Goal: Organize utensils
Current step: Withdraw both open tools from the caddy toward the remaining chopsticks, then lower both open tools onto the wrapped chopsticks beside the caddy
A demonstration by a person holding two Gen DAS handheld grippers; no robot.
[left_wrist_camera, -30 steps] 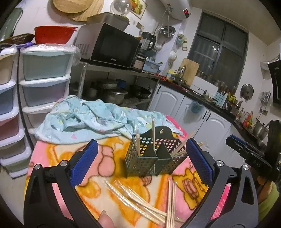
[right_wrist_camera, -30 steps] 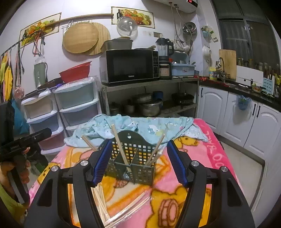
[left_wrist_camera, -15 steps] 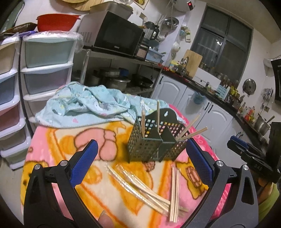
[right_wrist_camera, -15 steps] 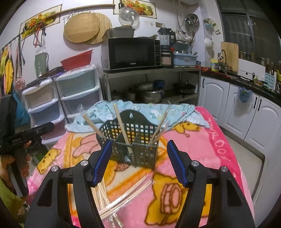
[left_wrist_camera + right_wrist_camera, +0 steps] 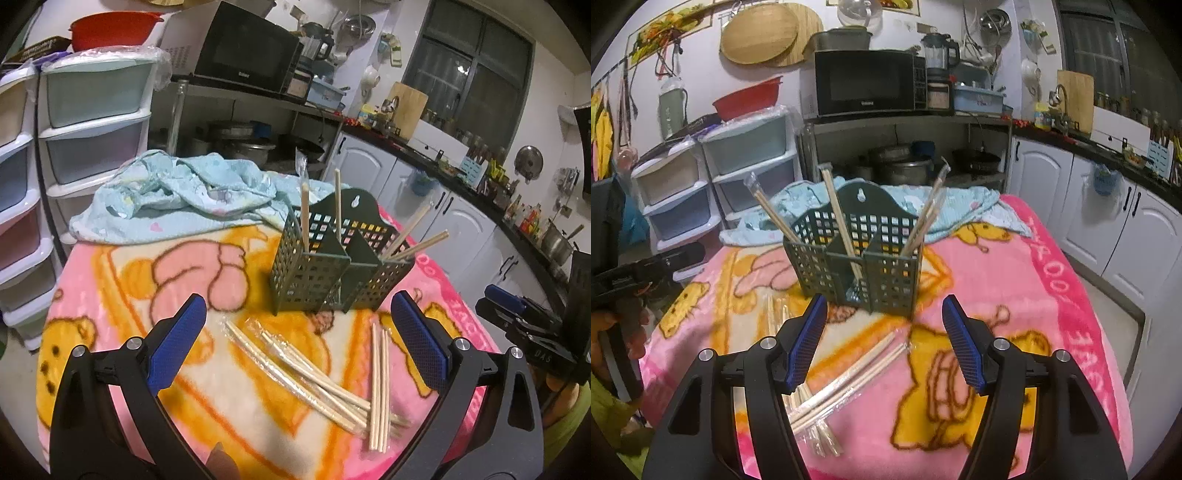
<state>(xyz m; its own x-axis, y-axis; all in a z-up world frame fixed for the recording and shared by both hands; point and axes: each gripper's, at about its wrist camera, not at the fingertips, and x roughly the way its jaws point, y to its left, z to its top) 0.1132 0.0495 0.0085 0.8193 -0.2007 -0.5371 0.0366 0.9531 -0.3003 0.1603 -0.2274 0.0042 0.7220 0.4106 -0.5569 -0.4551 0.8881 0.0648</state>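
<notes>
A dark green slotted utensil holder (image 5: 332,273) stands on the pink cartoon blanket (image 5: 122,295), with several chopsticks upright in its compartments; it also shows in the right wrist view (image 5: 857,258). Loose wrapped chopsticks (image 5: 306,373) and bare chopsticks (image 5: 380,380) lie on the blanket in front of it. In the right wrist view the loose chopsticks (image 5: 849,380) lie below the holder. My left gripper (image 5: 295,347) is open and empty above the loose chopsticks. My right gripper (image 5: 882,343) is open and empty just in front of the holder.
A crumpled light-blue cloth (image 5: 177,192) lies behind the holder. Plastic drawer units (image 5: 96,122) stand to the left, a shelf with a microwave (image 5: 868,83) behind, white cabinets (image 5: 1108,214) to the right. The blanket's right edge (image 5: 1082,306) drops to the floor.
Both grippers have pulled back and tilted down, so more of the blanket and the loose chopsticks shows. Both stay open and empty. The holder has not moved.
</notes>
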